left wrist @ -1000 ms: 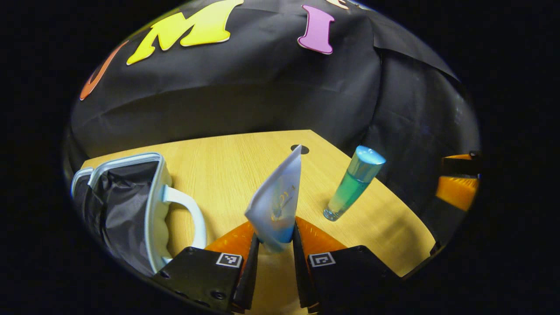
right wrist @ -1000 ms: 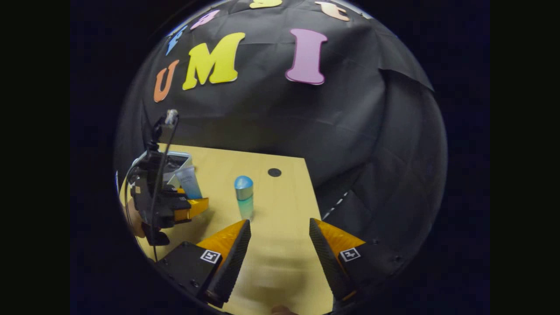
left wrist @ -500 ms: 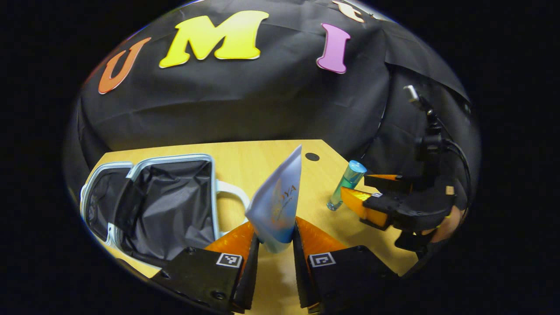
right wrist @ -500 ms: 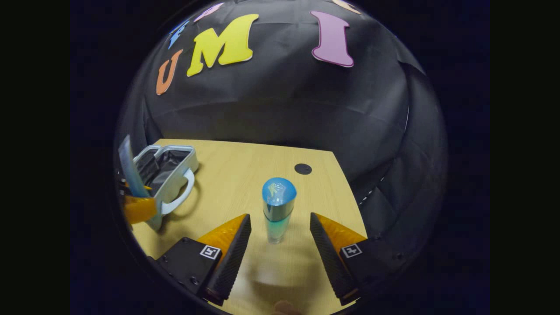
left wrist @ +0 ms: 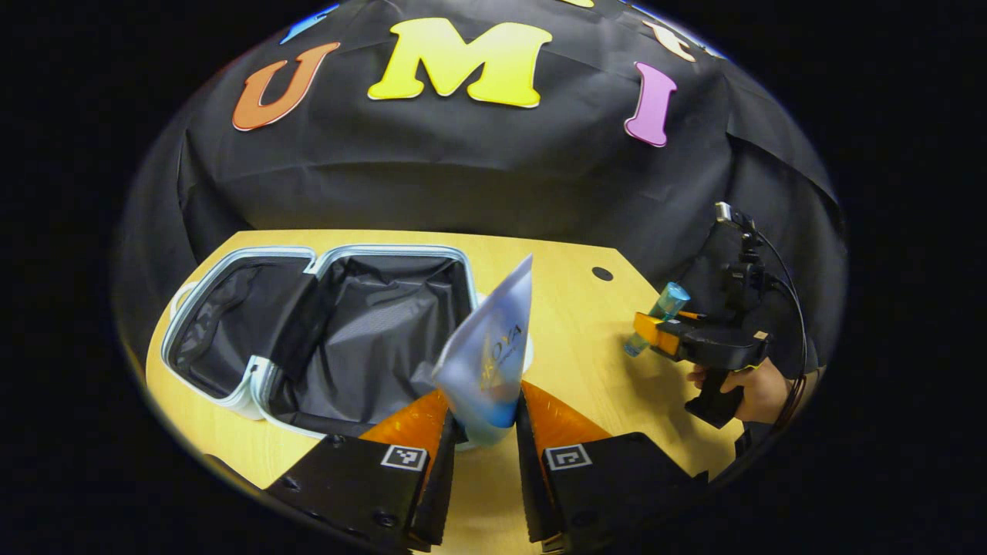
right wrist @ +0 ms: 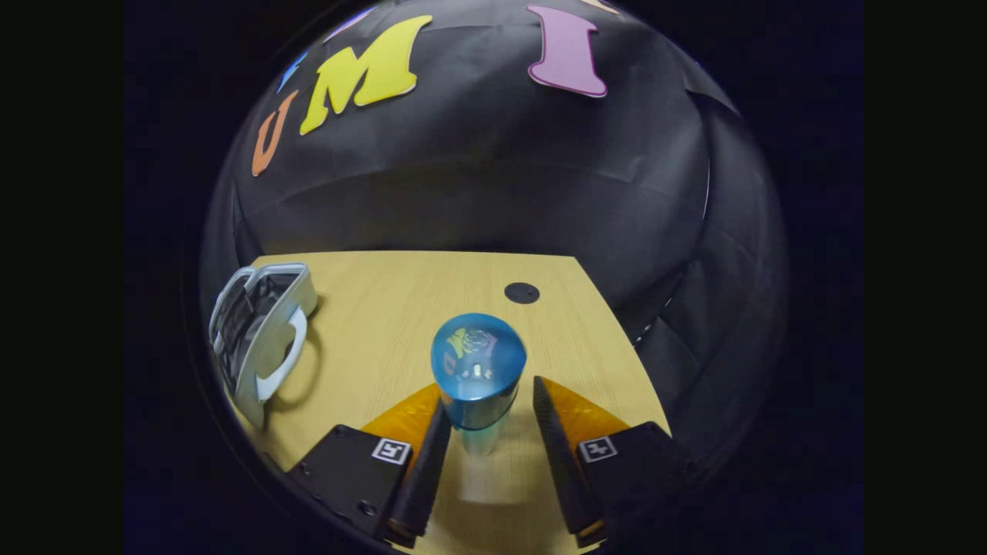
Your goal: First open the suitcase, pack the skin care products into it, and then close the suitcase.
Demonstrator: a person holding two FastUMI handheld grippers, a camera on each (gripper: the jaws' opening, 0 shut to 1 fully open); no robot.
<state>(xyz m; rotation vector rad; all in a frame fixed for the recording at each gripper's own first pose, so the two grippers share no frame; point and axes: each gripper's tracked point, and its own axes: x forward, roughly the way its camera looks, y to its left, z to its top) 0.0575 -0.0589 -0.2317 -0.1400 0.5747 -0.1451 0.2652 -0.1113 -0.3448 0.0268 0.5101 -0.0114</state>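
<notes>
On the wooden table (left wrist: pixel 570 339), at 9 o'clock in the left gripper view, the suitcase (left wrist: pixel 324 331) lies open, both halves flat, dark lining showing, pale rim all round. Left gripper (left wrist: pixel 484 432) at 6 o'clock has its 2 fingers closed on the base of a white tube (left wrist: pixel 490 354); tube stands up between them, tip leaning toward 1 o'clock, held just beside the case's near right edge and partly in front of the lining. At 3 o'clock in that view the right gripper (left wrist: pixel 655 335) is held in a hand (left wrist: pixel 752 389), cable looping off its top, fingers at the bottle (left wrist: pixel 655 320), which looks tilted there; the grip itself is too small to judge from this side. In the right gripper view the bottle (right wrist: pixel 478 370) sits dead centre at 6 o'clock between the 2 fingers, blue domed cap toward the camera, clear greenish body below it, base on the table (right wrist: pixel 432 293). Fingers there are about bottle-width apart; the left one looks to touch the cap, a thin gap shows at the right one, so firm hold: cannot tell. Suitcase (right wrist: pixel 258 339) is at 9 o'clock in this view, well apart from the bottle, handle facing it. A dark round hole (right wrist: pixel 521 292) in the tabletop lies at 12 o'clock beyond the bottle.
</notes>
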